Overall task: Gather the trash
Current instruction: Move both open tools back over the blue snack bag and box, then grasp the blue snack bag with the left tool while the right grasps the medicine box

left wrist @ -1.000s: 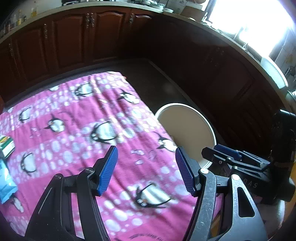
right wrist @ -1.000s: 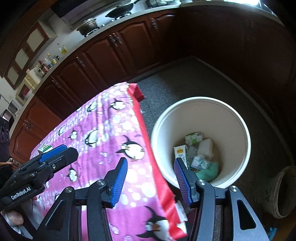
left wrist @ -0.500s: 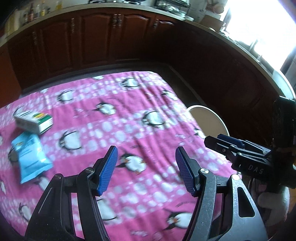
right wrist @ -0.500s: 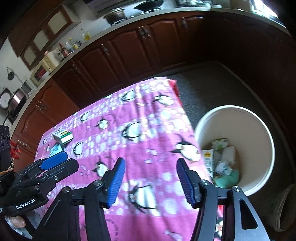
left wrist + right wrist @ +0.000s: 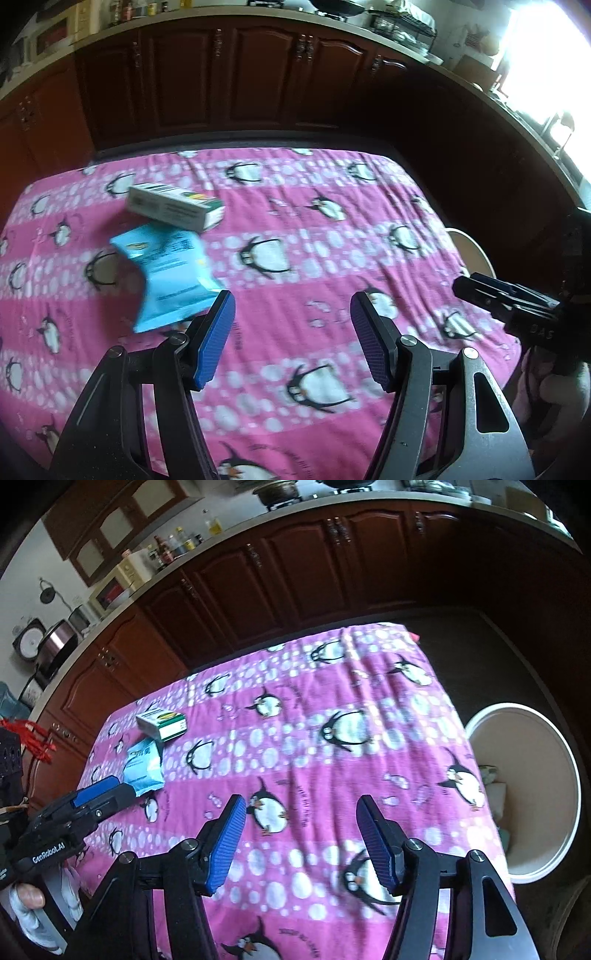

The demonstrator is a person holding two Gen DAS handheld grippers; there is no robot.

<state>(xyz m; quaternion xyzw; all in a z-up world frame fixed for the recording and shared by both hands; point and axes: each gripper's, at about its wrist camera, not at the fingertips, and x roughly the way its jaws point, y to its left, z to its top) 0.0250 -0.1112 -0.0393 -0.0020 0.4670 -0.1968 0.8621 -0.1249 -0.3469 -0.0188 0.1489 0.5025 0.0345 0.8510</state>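
A white and green carton point(image 5: 175, 208) point(image 5: 162, 723) and a light blue wrapper point(image 5: 171, 275) point(image 5: 143, 766) lie on the pink penguin-print table cloth point(image 5: 295, 258) point(image 5: 314, 738). My left gripper point(image 5: 291, 317) is open over the cloth, with nothing between its fingers; the wrapper lies just left of its left fingertip. My right gripper point(image 5: 301, 819) hovers over the cloth's near middle, jaws opening and empty. The white bucket point(image 5: 554, 794) point(image 5: 471, 251) stands on the floor past the table's right edge, with trash showing inside it.
Dark wooden cabinets point(image 5: 240, 74) run behind the table under a countertop holding pans and bottles. Dark floor point(image 5: 498, 657) lies between table and cabinets. A hand point(image 5: 27, 897) holds the left gripper's body. A bright window point(image 5: 546, 55) glares at the right.
Both views have swung left from the bucket across the table. The carton and blue wrapper have come into plain view. The right gripper's fingers stand a little wider apart.
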